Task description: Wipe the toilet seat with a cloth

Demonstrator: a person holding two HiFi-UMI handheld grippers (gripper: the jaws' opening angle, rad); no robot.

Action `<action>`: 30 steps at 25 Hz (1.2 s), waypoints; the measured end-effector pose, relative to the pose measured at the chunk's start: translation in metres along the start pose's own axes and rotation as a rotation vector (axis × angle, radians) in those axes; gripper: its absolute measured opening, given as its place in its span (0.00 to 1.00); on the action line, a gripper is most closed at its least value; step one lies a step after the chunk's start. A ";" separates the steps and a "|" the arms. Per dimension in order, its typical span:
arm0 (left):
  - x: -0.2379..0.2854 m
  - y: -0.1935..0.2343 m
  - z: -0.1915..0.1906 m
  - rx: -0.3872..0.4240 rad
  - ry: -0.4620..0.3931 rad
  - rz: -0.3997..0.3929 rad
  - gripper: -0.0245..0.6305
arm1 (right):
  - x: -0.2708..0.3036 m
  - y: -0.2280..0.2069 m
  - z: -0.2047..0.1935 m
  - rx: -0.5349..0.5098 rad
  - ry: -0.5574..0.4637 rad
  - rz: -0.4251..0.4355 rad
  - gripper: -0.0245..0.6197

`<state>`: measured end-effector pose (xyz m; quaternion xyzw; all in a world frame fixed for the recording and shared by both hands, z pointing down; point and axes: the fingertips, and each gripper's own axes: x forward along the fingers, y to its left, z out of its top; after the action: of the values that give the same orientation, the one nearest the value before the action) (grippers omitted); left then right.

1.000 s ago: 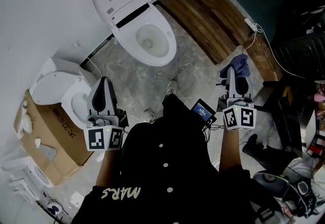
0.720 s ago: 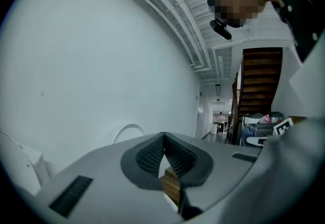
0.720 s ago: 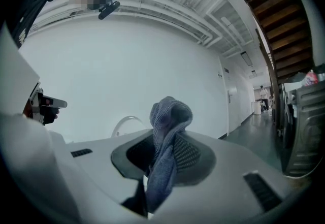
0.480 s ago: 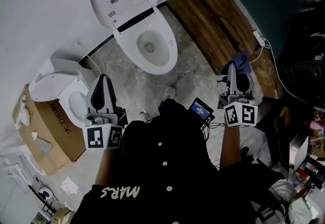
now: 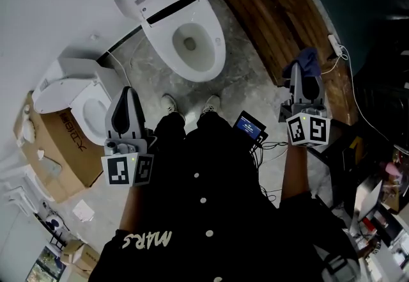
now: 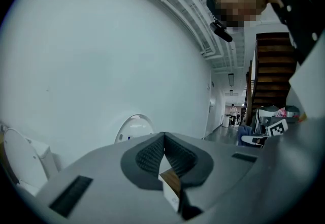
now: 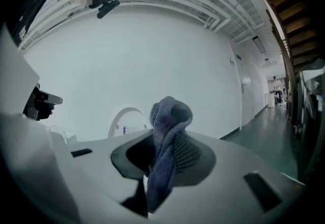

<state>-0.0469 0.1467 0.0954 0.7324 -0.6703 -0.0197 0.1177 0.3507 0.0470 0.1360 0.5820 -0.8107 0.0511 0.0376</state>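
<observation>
A grey concrete floor (image 5: 153,76) fills the middle of the head view, and a plain white wall (image 5: 45,12) borders it at the upper left. Against this wall stands a white ceramic toilet with its lid raised (image 5: 214,57), so its bowl is open. To the right of it lie dark brown wooden planks (image 5: 281,25). At the left, a second white toilet (image 5: 70,92) sits on a brown cardboard box (image 5: 61,153).

A person in a black buttoned shirt (image 5: 211,210) stands in front of the open toilet and holds one tool in each hand. The left gripper (image 5: 127,93) (image 6: 163,136) hovers above the second toilet. Its dark ribbed pads (image 6: 150,157) meet at the tips, and nothing is between them. The right gripper (image 5: 298,73) (image 7: 170,141) hovers over the edge of the planks, well apart from the open toilet. Its jaws are clamped on a blue-grey knitted cloth (image 5: 308,63) (image 7: 170,116), which bulges above the tips and hangs down between the pads.

A small black device with a blue screen (image 5: 249,128) is at the person's waist. A white power strip (image 5: 333,44) lies at the far edge of the planks.
</observation>
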 end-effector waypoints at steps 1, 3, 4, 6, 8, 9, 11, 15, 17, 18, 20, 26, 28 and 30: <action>0.003 0.001 -0.001 -0.007 0.003 -0.001 0.05 | 0.005 0.002 -0.001 -0.001 0.003 0.002 0.17; 0.012 0.004 -0.003 -0.018 0.004 -0.011 0.05 | 0.015 0.004 -0.005 -0.028 0.012 0.009 0.17; 0.018 0.006 -0.003 -0.018 0.006 -0.022 0.05 | 0.020 0.006 -0.006 -0.046 0.017 0.010 0.17; 0.031 0.013 -0.003 -0.018 0.006 -0.050 0.05 | 0.030 0.010 -0.009 -0.063 0.026 -0.002 0.17; 0.044 0.023 0.001 -0.024 0.004 -0.082 0.05 | 0.044 0.015 -0.012 -0.084 0.042 -0.008 0.17; 0.050 0.028 0.003 -0.025 0.006 -0.101 0.05 | 0.052 0.019 -0.015 -0.102 0.055 -0.005 0.17; 0.064 0.040 0.005 -0.027 0.018 -0.134 0.05 | 0.072 0.027 -0.023 -0.142 0.083 0.010 0.17; 0.091 0.061 0.012 -0.027 0.037 -0.166 0.05 | 0.122 0.047 -0.042 -0.213 0.118 0.070 0.17; 0.102 0.074 0.011 -0.014 0.049 -0.171 0.05 | 0.152 0.061 -0.055 -0.259 0.130 0.113 0.17; 0.105 0.081 0.008 -0.013 0.058 -0.172 0.05 | 0.166 0.070 -0.063 -0.286 0.139 0.137 0.17; 0.109 0.097 -0.002 -0.020 0.087 -0.168 0.05 | 0.190 0.089 -0.085 -0.346 0.166 0.190 0.17; 0.120 0.122 -0.026 -0.070 0.145 -0.154 0.05 | 0.248 0.135 -0.163 -0.446 0.262 0.340 0.17; 0.123 0.129 -0.033 -0.118 0.146 -0.157 0.05 | 0.262 0.146 -0.190 -0.452 0.290 0.368 0.17; 0.129 0.135 -0.042 -0.135 0.157 -0.152 0.05 | 0.277 0.157 -0.216 -0.448 0.308 0.391 0.17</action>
<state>-0.1582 0.0158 0.1801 0.7708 -0.5987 -0.0162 0.2172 0.1135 -0.1365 0.3777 0.3782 -0.8829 -0.0350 0.2762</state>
